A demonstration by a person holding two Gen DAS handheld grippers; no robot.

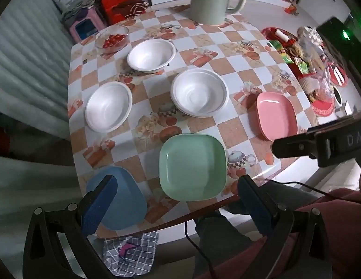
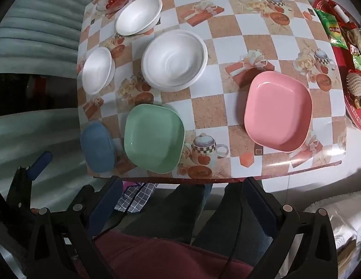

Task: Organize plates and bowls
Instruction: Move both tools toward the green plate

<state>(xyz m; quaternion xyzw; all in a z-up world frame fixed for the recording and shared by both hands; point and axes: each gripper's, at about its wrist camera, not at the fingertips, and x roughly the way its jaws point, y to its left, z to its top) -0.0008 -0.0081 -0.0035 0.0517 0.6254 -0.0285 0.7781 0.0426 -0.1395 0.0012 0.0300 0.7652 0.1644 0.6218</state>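
Note:
Three white foam bowls (image 1: pixel 151 54) (image 1: pixel 108 105) (image 1: pixel 199 93) stand on the checkered table (image 1: pixel 227 46); the middle one (image 2: pixel 174 60) looks like a nested stack. Along the near edge lie a blue plate (image 1: pixel 124 200), a green plate (image 1: pixel 193 167) and a pink plate (image 2: pixel 277 111). My left gripper (image 1: pixel 178 181) hovers high over the near edge, open, the green plate seen between its fingers far below. My right gripper (image 2: pixel 182 182) is open too, empty, above the table's front edge and the person's lap.
A pale jug (image 1: pixel 213 0) stands at the far side, a glass bowl of tomatoes (image 1: pixel 111 38) at the far left corner. A red tray of snacks (image 1: pixel 308 69) fills the right edge. The person's legs (image 2: pixel 180 209) and a checked cloth (image 2: pixel 136 197) lie below the front edge.

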